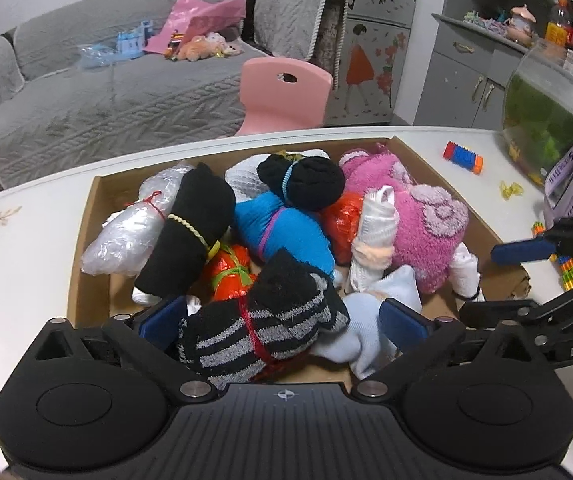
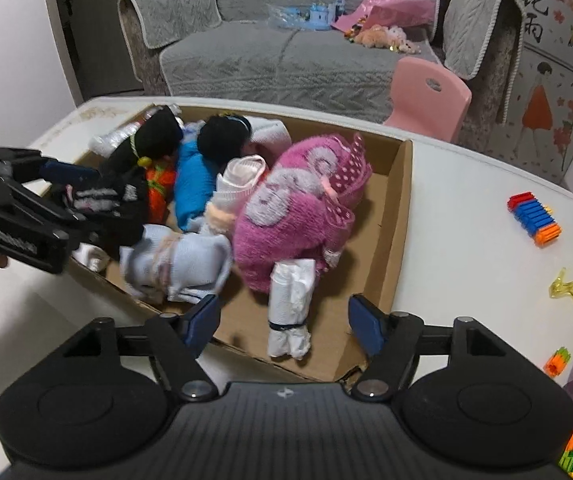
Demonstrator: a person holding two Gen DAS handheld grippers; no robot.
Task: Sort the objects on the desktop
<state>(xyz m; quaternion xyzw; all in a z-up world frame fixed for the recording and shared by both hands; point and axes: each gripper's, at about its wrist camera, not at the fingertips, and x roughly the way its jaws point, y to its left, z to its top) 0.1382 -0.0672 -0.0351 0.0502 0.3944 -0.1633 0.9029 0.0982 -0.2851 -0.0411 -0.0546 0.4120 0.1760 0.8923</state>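
Left wrist view: the left gripper (image 1: 282,322) has its fingers spread wide, released, with the black-and-grey striped sock bundle (image 1: 262,328) lying between them in the cardboard box (image 1: 90,216), its long axis running from the left finger up toward the right. I'd lift straight out.

Right wrist view: the right gripper (image 2: 284,320) is open too; the white rolled bundle (image 2: 290,312) lies between its fingers, lengthways pointing away.

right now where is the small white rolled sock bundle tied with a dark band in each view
Left wrist view: white rolled sock bundle at right of the cardboard box, mostly hidden behind the fluffy pink bundle.
Right wrist view: low centre, on the box floor.
Shared landmark: the fluffy pink bundle beside it.
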